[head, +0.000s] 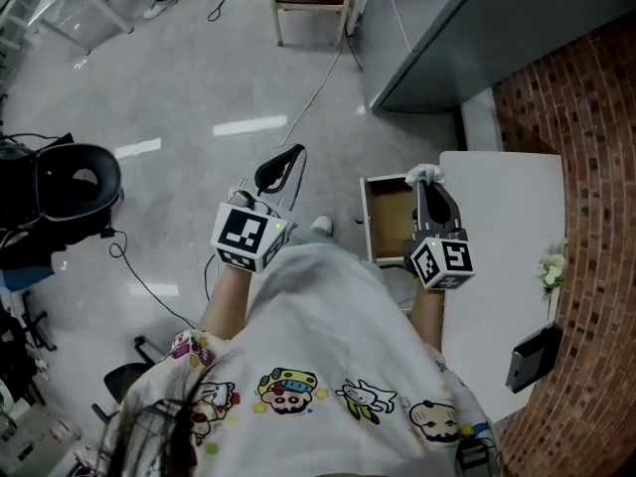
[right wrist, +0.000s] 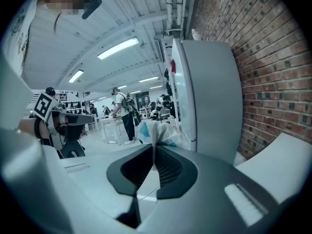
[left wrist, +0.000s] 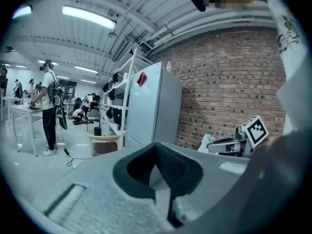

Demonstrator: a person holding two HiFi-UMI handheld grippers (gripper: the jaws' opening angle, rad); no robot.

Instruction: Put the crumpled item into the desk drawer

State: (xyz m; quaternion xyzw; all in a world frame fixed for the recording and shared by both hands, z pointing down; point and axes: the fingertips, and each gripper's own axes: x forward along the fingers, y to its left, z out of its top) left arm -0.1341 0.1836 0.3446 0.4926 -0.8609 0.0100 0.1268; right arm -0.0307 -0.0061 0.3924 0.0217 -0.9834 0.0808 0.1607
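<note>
Two grippers are held out in front of the person, above a grey floor. The right gripper is clamped on the crumpled item, a white wad with some blue on it that sticks out beyond the pressed-together jaws. The wad is held at the far corner of the desk drawer, just beside the corner of the white desk; whether it touches either cannot be told. The drawer is pulled out from the desk's side, with its wooden inside exposed. The left gripper is kept well apart to the left, over the floor, with its jaws pressed together and nothing caught between them. On the desk, a small bunch of pale flowers and a dark flat device are seen near the brick wall. A grey cabinet is seen beyond the desk.
</note>
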